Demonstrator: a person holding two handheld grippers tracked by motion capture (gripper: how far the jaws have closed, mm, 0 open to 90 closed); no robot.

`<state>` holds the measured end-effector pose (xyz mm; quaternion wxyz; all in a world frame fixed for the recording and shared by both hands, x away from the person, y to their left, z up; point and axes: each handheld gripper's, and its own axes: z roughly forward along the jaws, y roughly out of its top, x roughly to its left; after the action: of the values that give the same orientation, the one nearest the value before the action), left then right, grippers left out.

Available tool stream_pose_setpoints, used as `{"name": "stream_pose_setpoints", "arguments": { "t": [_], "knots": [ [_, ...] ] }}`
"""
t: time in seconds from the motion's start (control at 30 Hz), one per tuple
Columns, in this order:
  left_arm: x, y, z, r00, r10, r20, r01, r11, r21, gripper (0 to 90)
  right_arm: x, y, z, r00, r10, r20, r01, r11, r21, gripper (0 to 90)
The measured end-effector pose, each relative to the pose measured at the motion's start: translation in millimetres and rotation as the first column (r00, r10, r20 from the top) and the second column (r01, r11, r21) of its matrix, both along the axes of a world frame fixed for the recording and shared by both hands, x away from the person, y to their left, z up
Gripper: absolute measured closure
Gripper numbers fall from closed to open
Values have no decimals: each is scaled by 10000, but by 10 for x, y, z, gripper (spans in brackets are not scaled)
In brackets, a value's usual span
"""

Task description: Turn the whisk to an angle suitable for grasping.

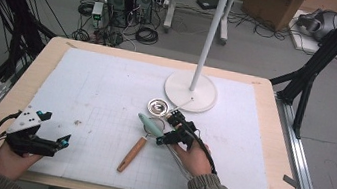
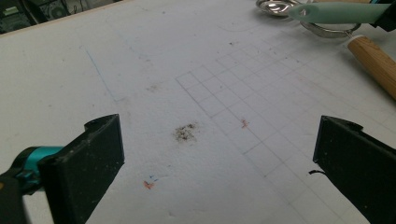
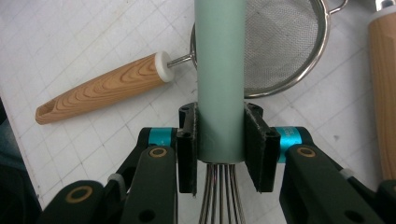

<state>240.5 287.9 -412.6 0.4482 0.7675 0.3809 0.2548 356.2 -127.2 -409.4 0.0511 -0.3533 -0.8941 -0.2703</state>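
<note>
My right gripper [image 3: 219, 140] is shut on the mint-green handle [image 3: 219, 65] of a whisk, whose wires [image 3: 223, 196] run back between the jaws. From above, that gripper [image 1: 171, 131] sits at mid-board with the whisk handle [image 1: 149, 124] pointing left. Beneath the handle lies a mesh strainer [image 3: 285, 42] with a wooden handle [image 3: 100, 88], the wooden handle [image 1: 132, 154] angling toward the front edge. My left gripper [image 1: 55, 129] rests at the board's front left, open, with bare white board between its fingers [image 2: 93, 158].
A small shiny metal bowl [image 1: 157, 106] lies just beyond the whisk, and a second wooden handle [image 3: 383, 93] runs beside the strainer. A white stand's round base [image 1: 191, 91] and pole [image 1: 211, 35] rise at the back. The foam board [image 1: 93, 78] carries a drawn grid.
</note>
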Motion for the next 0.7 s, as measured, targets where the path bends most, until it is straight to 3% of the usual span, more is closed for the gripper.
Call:
{"name": "stream_pose_setpoints", "arguments": {
  "t": [0.17, 0.33, 0.53, 0.7],
  "knots": [
    [1, 0, -1, 10000, 17, -3, -17, 10000, -7, 23, -10, -28, 16, 10000, 35, 32, -35, 10000, -10, 692],
    [0, 0, 0, 10000, 18, -3, -18, 10000, 4, 23, -34, -92, 82, 9998, 41, 189, -49, 9990, 449, 692],
    [-3, 1, 0, 10000, 30, -3, -30, 10000, -30, 23, -60, -221, 184, 9994, 92, 335, -139, 9893, 1455, 693],
    [0, 0, 1, 10000, 26, 5, -26, 10000, -4, 23, -93, -337, 301, 9985, -9, 549, -122, 9713, 2374, 693]
  ]
}}
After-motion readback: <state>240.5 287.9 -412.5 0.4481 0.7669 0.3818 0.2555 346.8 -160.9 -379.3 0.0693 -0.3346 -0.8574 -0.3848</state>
